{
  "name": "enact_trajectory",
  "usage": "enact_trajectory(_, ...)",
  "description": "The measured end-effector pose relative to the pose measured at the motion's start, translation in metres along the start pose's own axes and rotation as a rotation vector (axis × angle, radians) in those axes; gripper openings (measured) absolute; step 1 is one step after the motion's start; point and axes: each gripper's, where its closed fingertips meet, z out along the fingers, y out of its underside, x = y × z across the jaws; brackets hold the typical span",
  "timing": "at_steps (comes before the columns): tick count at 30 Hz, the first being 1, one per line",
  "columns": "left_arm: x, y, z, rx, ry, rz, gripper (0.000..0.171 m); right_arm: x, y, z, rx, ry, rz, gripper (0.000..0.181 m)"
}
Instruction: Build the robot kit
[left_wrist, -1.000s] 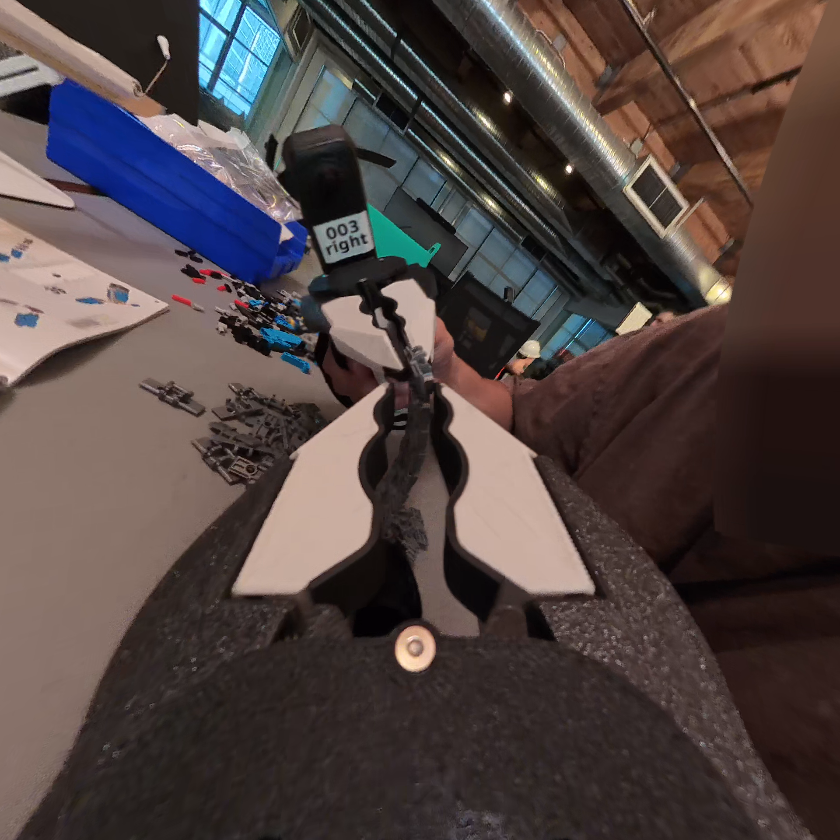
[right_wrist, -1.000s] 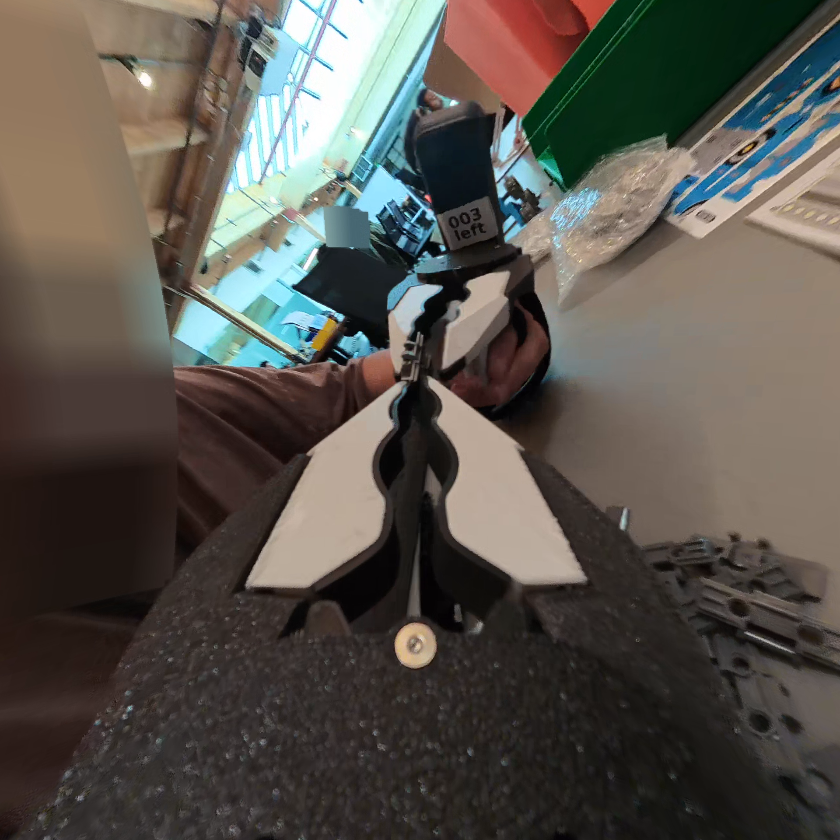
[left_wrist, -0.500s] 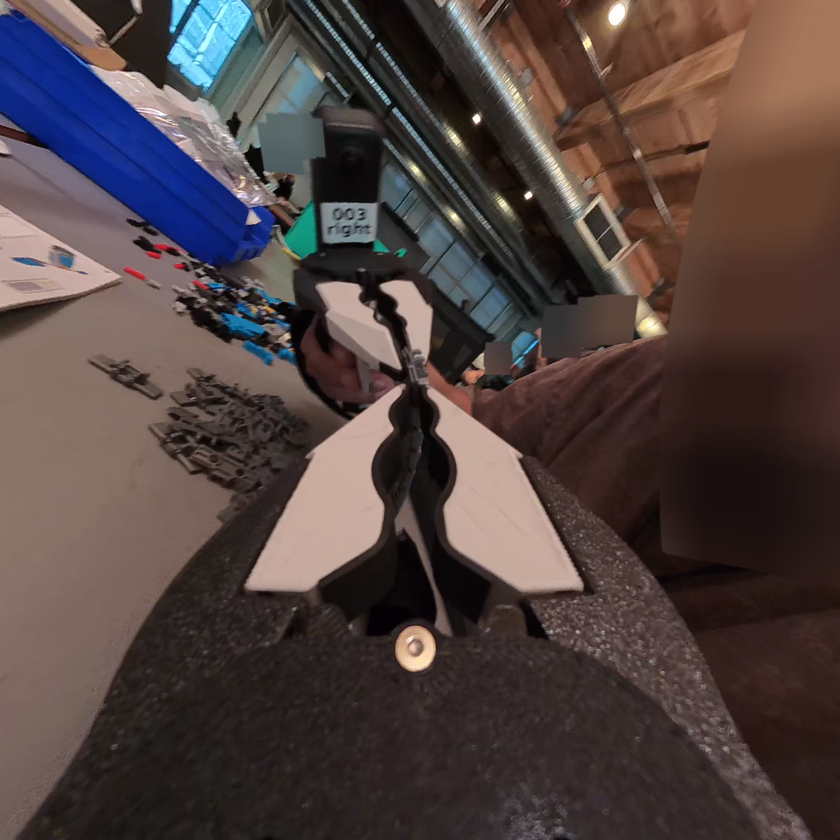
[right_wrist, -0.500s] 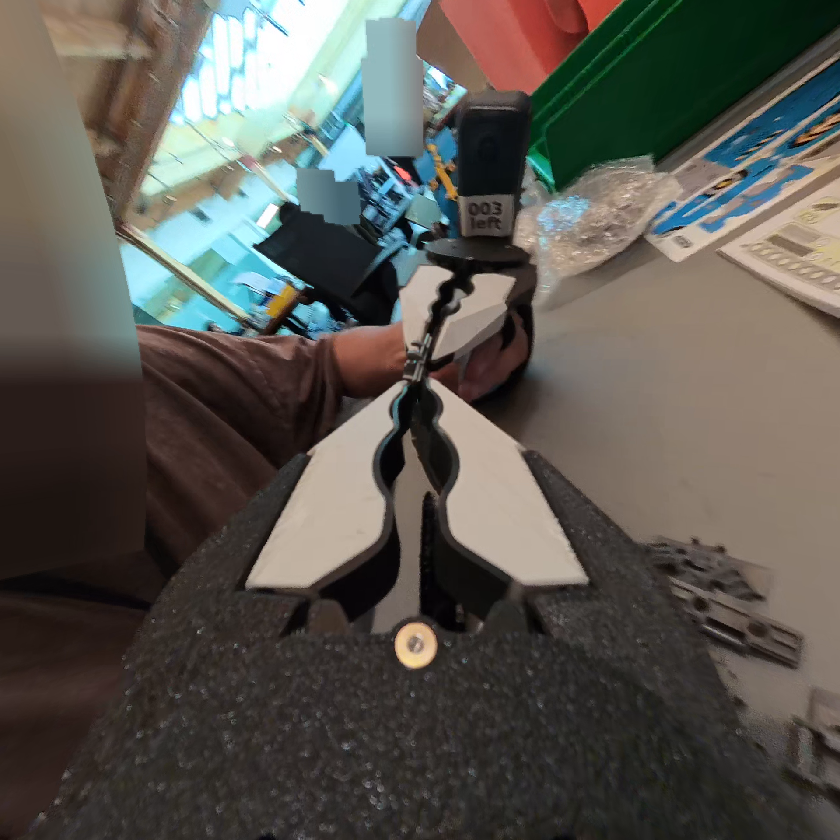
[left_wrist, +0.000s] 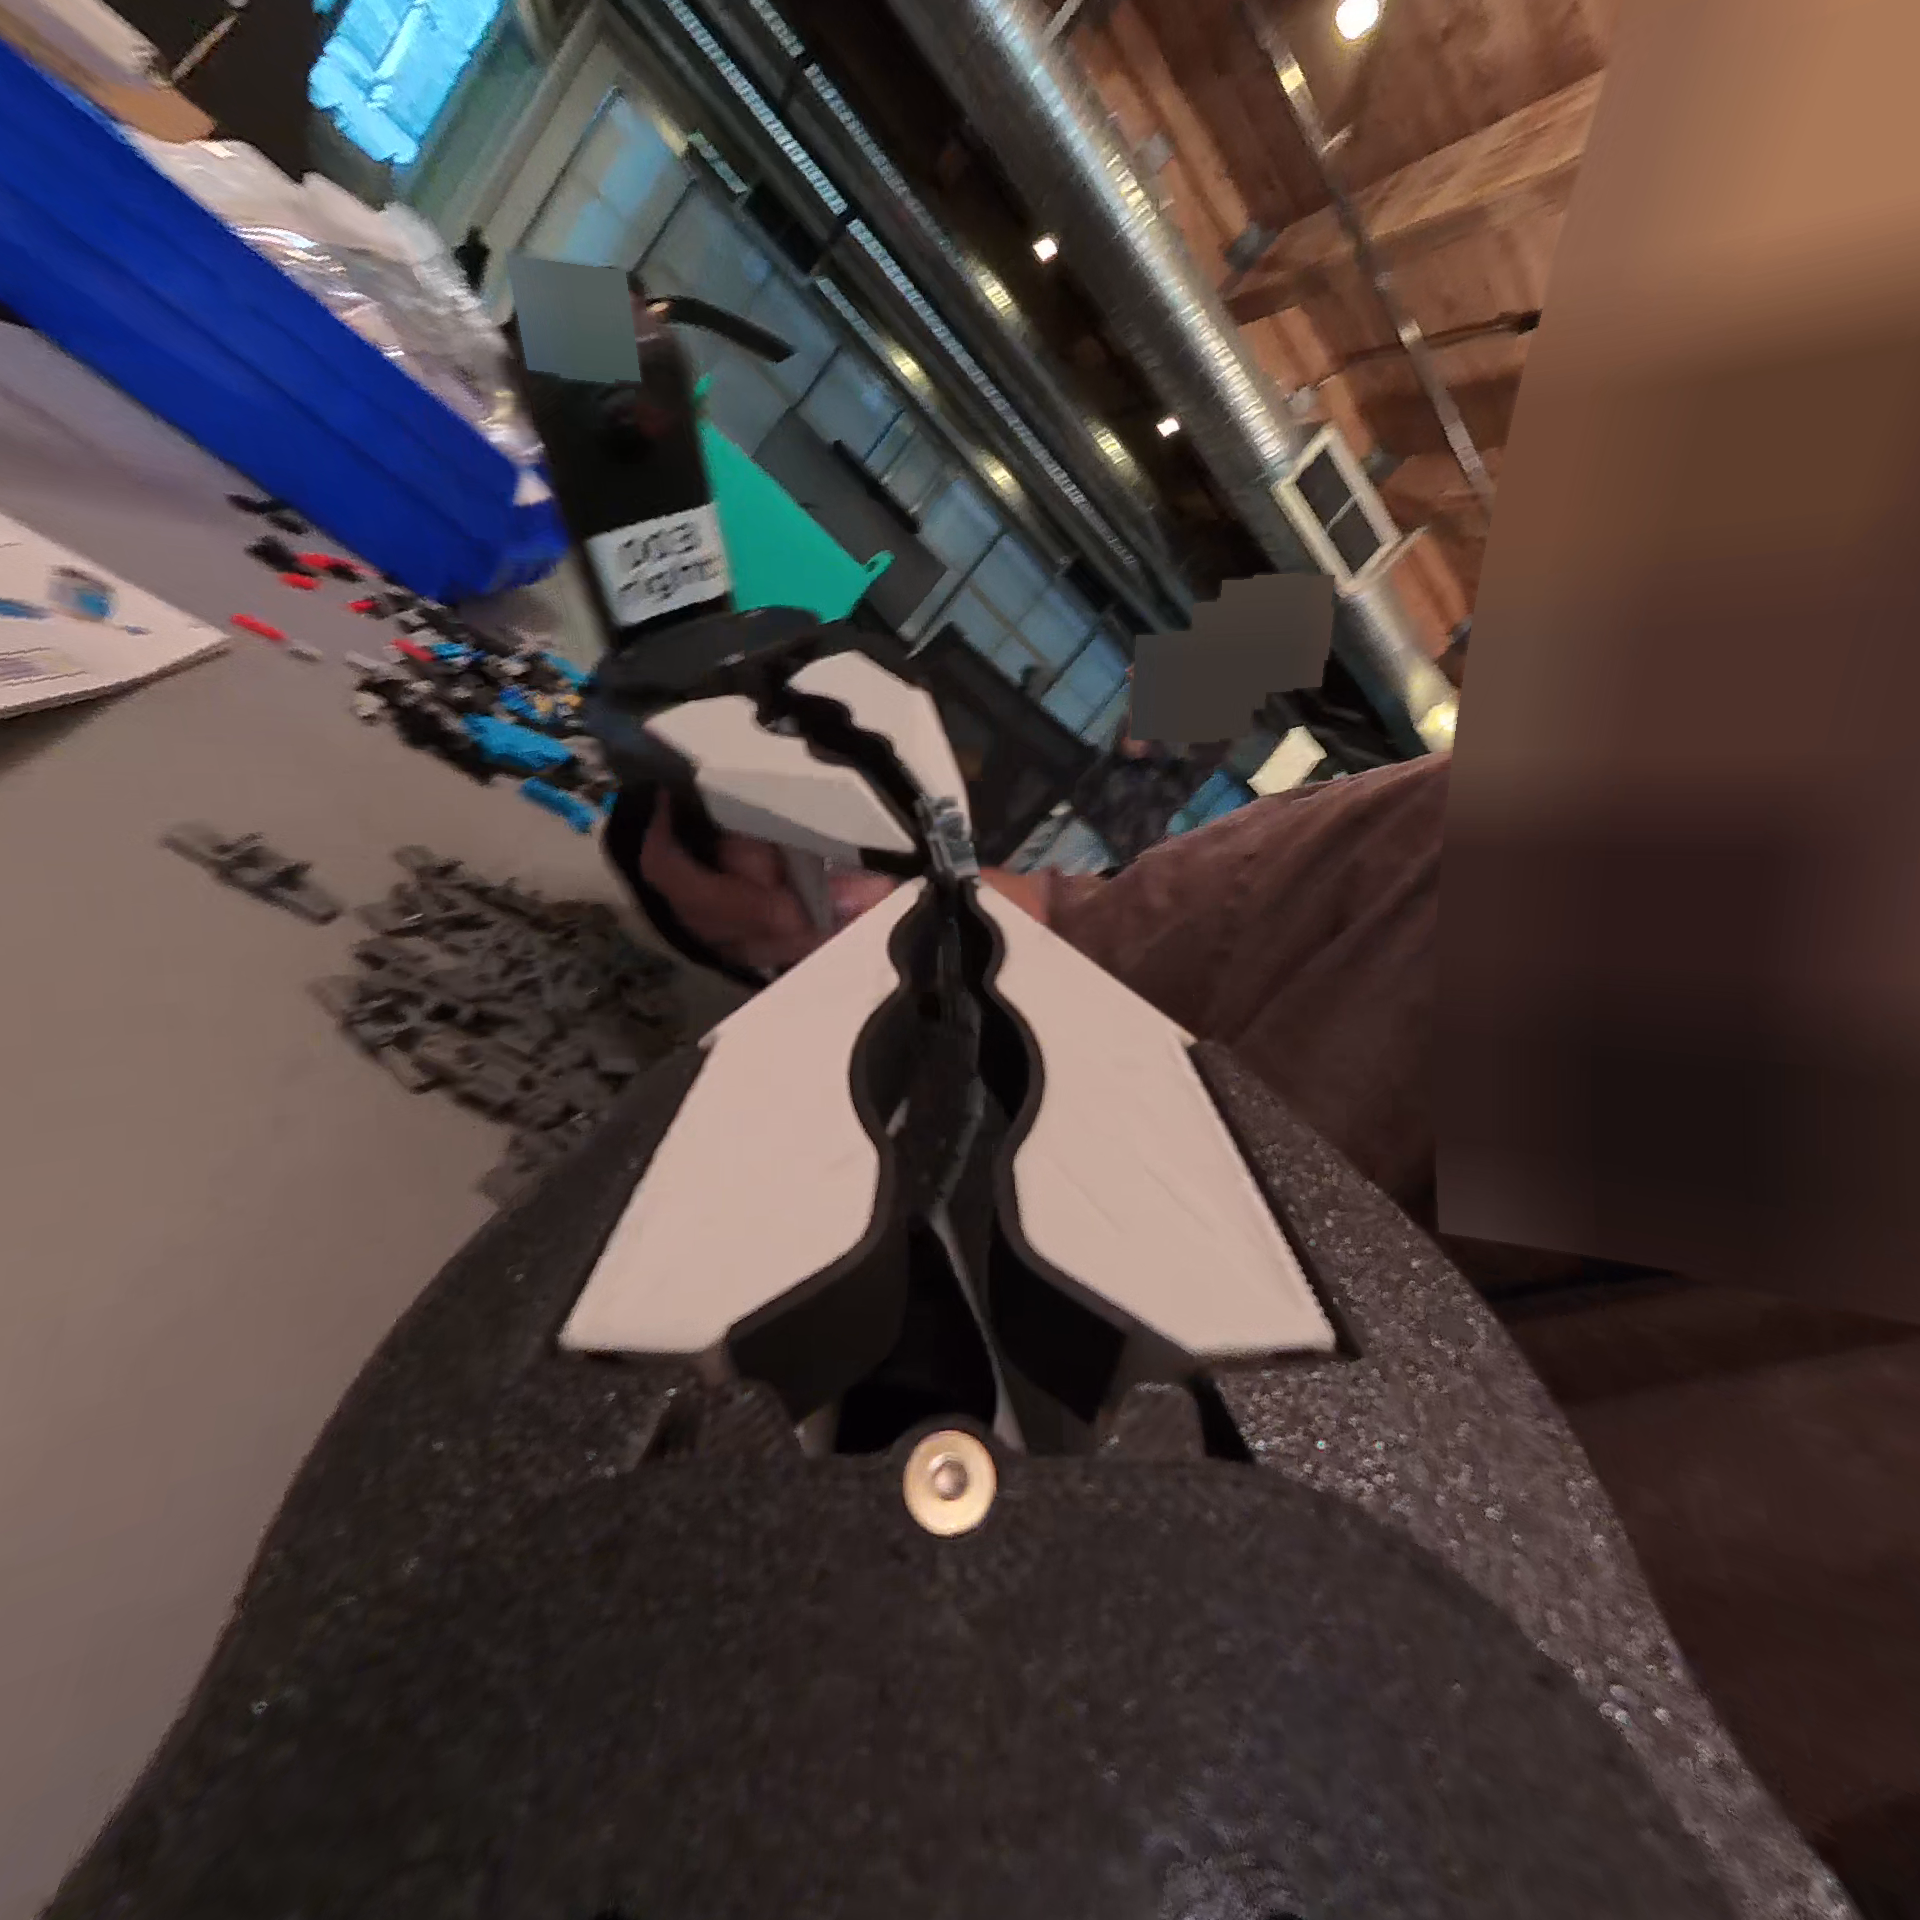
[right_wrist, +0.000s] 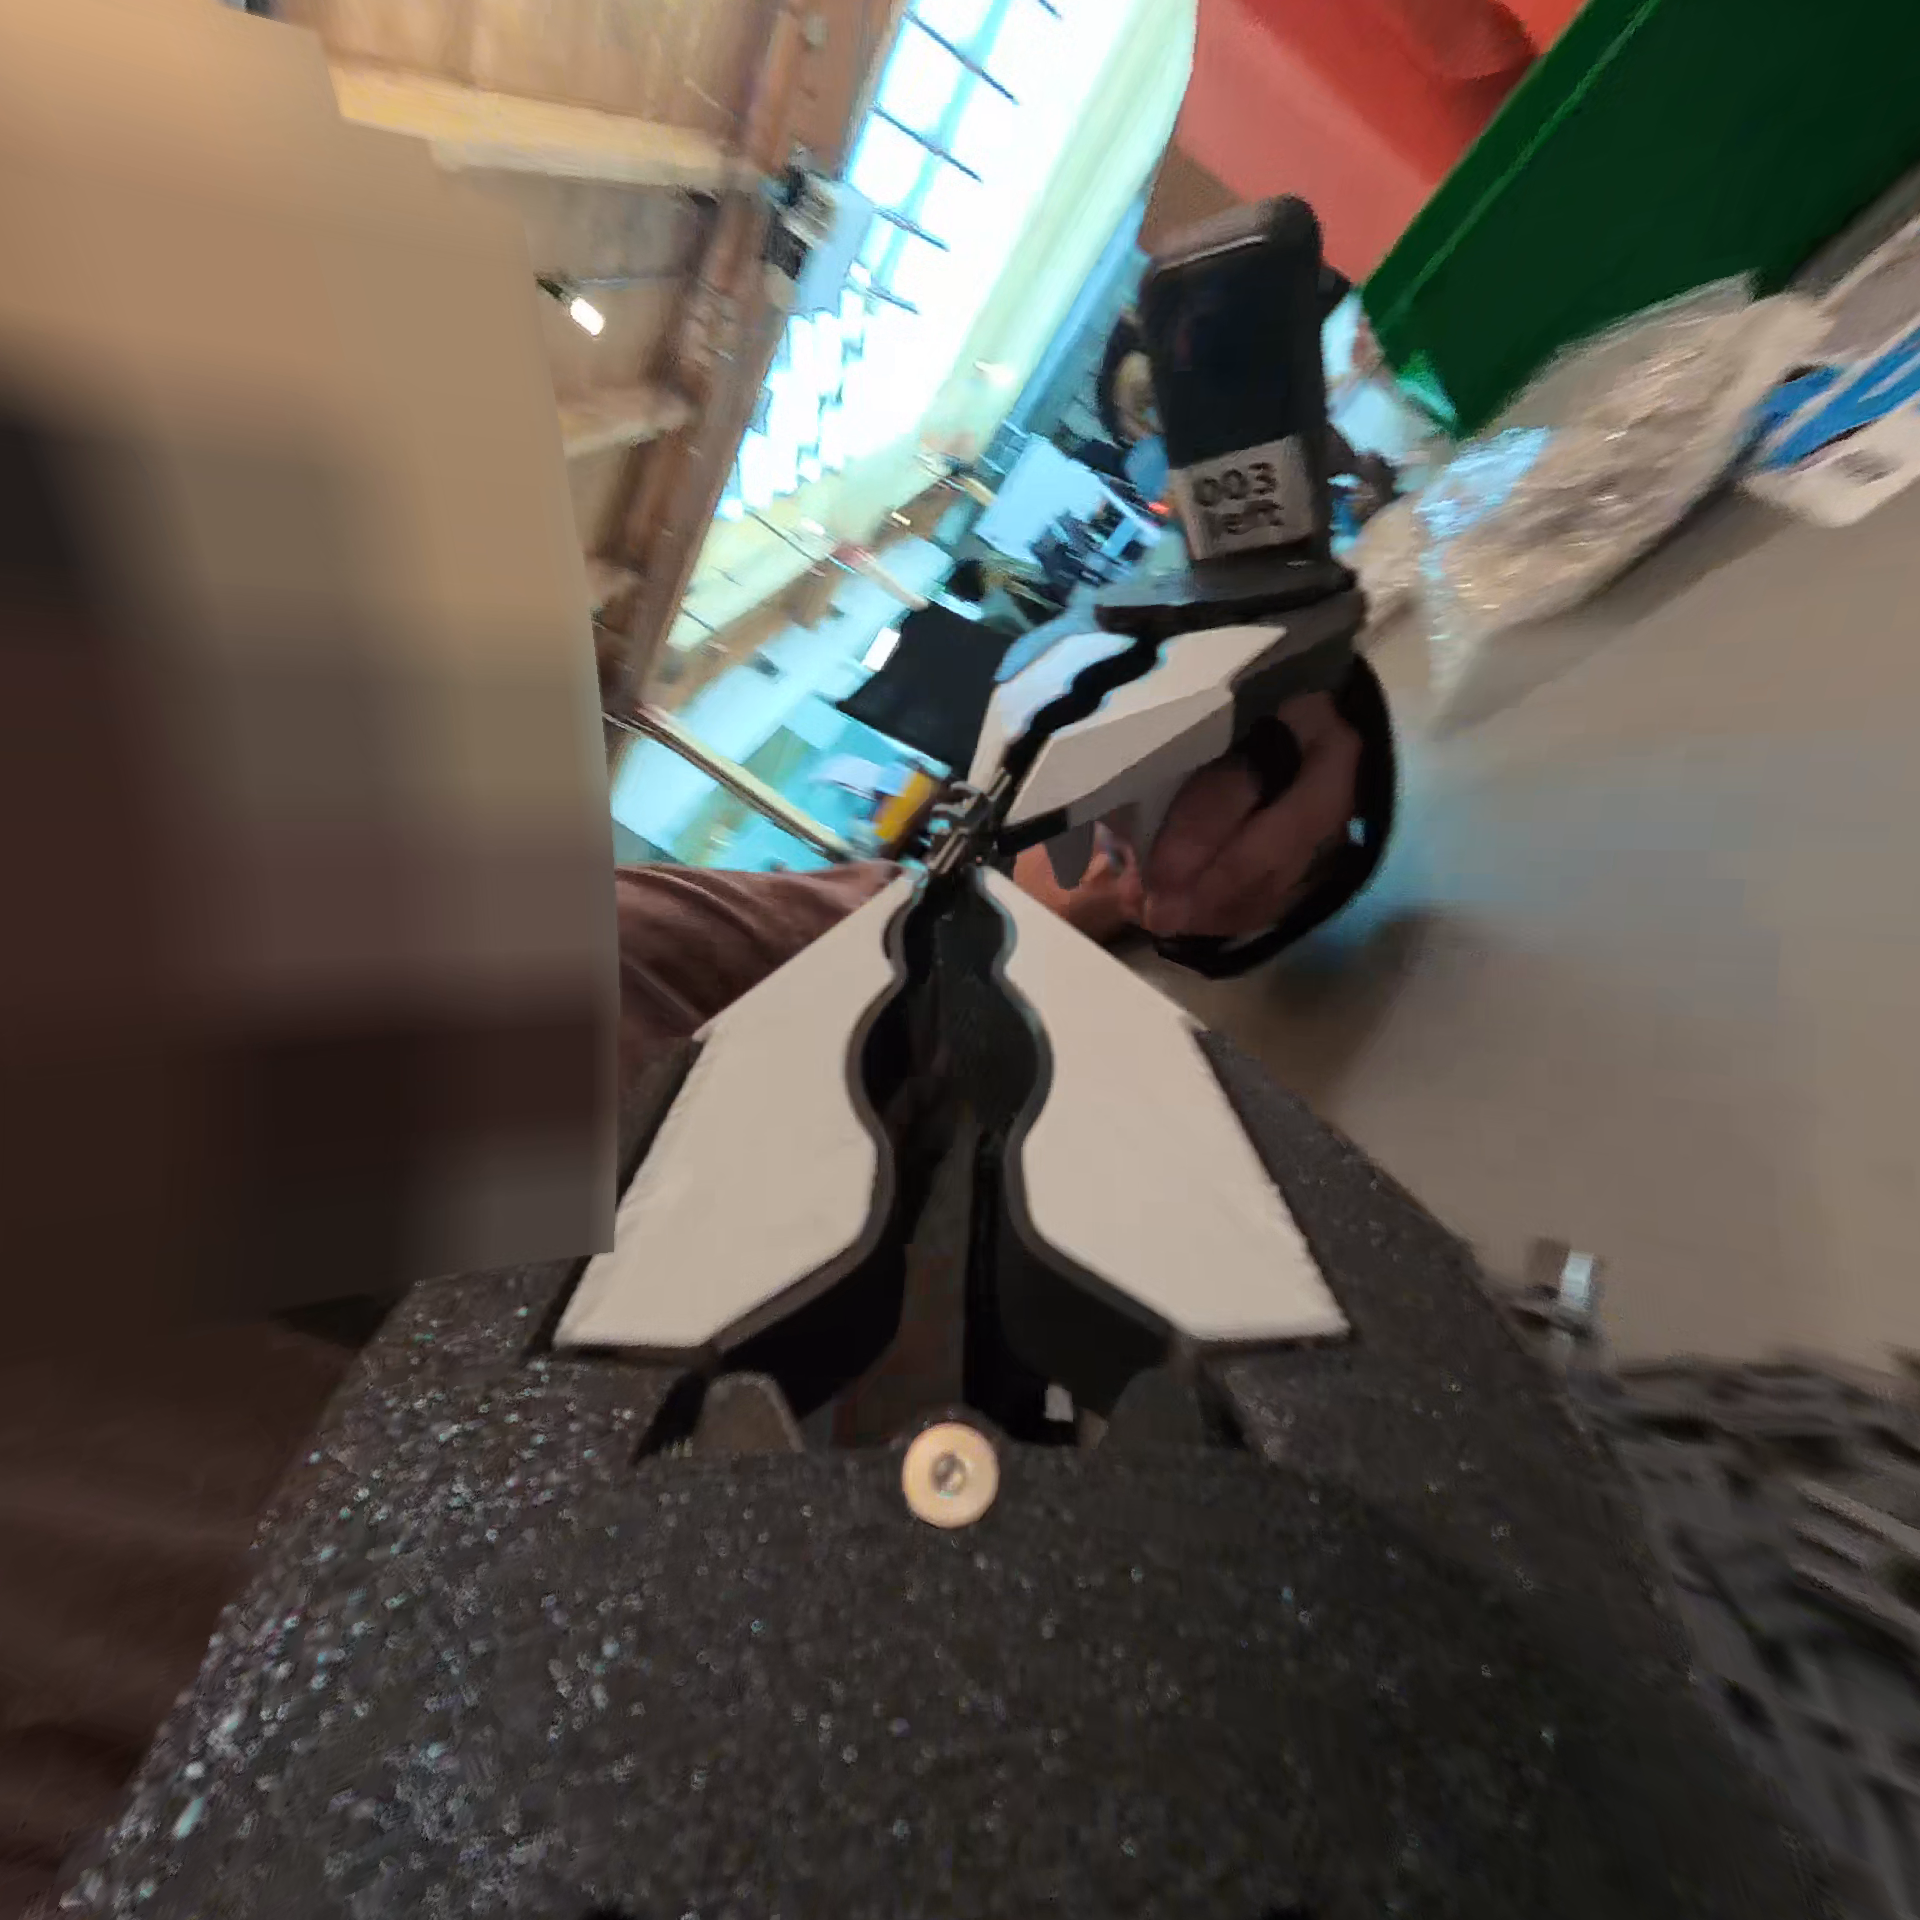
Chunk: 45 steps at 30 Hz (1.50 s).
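In the left wrist view my left gripper (left_wrist: 940, 899) is shut, its tips pinching a small grey toy-brick piece (left_wrist: 948, 844) held above the table. My right gripper (left_wrist: 928, 821) meets it tip to tip from the far side, shut on the same small grey assembly. In the right wrist view my right gripper (right_wrist: 951, 883) is shut on the grey piece (right_wrist: 966, 821), and the left gripper (right_wrist: 1000, 781) faces it, tilted, with a hand on its handle. Whether this is one piece or two joined ones I cannot tell.
On the grey table (left_wrist: 156, 1091) lie a pile of grey pieces (left_wrist: 488, 997), small blue, black and red pieces (left_wrist: 468, 707), a booklet (left_wrist: 73, 623) and a blue bin (left_wrist: 208, 332). The right wrist view shows a green bin (right_wrist: 1662, 177), a plastic bag (right_wrist: 1621, 457) and a brown sleeve (right_wrist: 748, 935). Both grippers' tips are close together, under 4 cm apart.
Both grippers stay tip to tip on the grey piece but have twisted against each other; each now appears tilted in the other's view, and both views are motion-blurred.
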Motion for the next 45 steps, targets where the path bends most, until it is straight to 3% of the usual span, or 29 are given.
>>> enact_trajectory(1,-0.007,0.001,0.000,-0.011,-0.044,0.011,0.000,0.005,0.000,-0.003,-0.020,0.062,-0.049,0.006)
enact_trajectory(4,-0.018,0.005,0.000,-0.032,-0.117,0.040,0.000,0.016,0.002,-0.011,-0.067,0.197,-0.155,0.004)
enact_trajectory(8,-0.020,0.004,0.000,-0.025,-0.135,0.052,0.000,0.021,0.002,-0.014,-0.048,0.160,-0.053,0.018)
enact_trajectory(13,-0.021,0.006,0.001,-0.036,-0.155,0.078,0.001,0.018,0.001,-0.013,-0.012,0.068,0.043,0.011)
enact_trajectory(26,-0.029,0.011,0.002,-0.067,-0.219,0.126,0.000,0.025,0.011,-0.019,-0.060,0.098,0.188,0.008)
enact_trajectory(34,-0.032,0.015,0.003,-0.087,-0.229,0.115,0.001,0.032,0.015,-0.024,-0.122,0.200,0.124,0.012)
enact_trajectory(38,-0.035,0.016,0.002,-0.090,-0.238,0.098,0.001,0.032,0.012,-0.026,-0.137,0.239,0.022,0.003)
enact_trajectory(45,-0.038,0.042,0.003,-0.279,-0.266,0.060,0.001,0.030,0.024,-0.025,-0.281,0.324,-0.208,0.021)
